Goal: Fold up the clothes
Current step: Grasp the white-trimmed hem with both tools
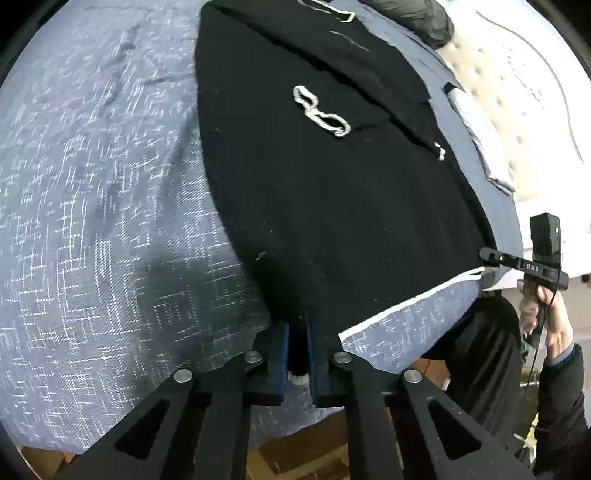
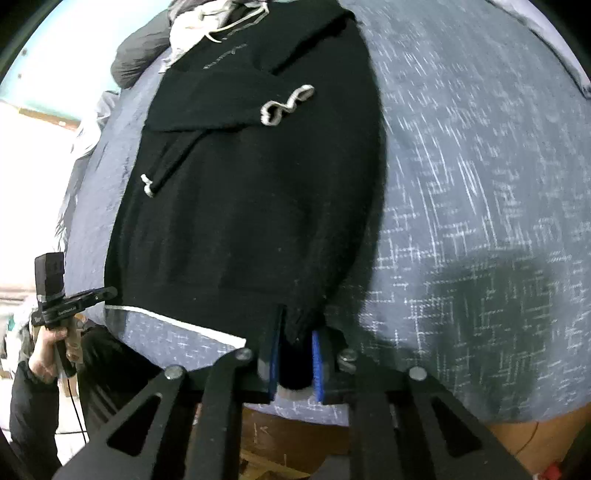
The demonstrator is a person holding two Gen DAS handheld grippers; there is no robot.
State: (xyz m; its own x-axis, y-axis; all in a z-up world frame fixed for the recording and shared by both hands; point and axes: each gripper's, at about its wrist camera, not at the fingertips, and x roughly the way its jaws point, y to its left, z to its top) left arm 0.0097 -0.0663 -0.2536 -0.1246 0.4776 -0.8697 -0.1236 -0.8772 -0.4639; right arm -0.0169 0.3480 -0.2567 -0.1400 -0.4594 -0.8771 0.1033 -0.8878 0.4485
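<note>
A black hooded sweater point(image 1: 332, 184) lies flat on a blue-grey patterned bedspread point(image 1: 92, 184), its sleeves crossed over the front and showing white-lined cuffs point(image 1: 321, 110). My left gripper point(image 1: 297, 332) is shut on the near left corner of its hem, with black cloth bunched between the blue pads. My right gripper point(image 2: 295, 332) is shut on the near right corner of the same sweater point(image 2: 240, 203) in the same way. Each gripper also shows at the edge of the other's view: the right gripper point(image 1: 487, 254) and the left gripper point(image 2: 107, 293), both at the hem.
A dark grey bundle point(image 1: 417, 18) and a pale garment point(image 2: 192, 26) lie at the far end of the bed. A cream padded wall point(image 1: 517, 110) runs along one side. A person's hand point(image 1: 546, 314) holds the right gripper's handle. Wooden floor point(image 1: 295, 454) shows below the bed's near edge.
</note>
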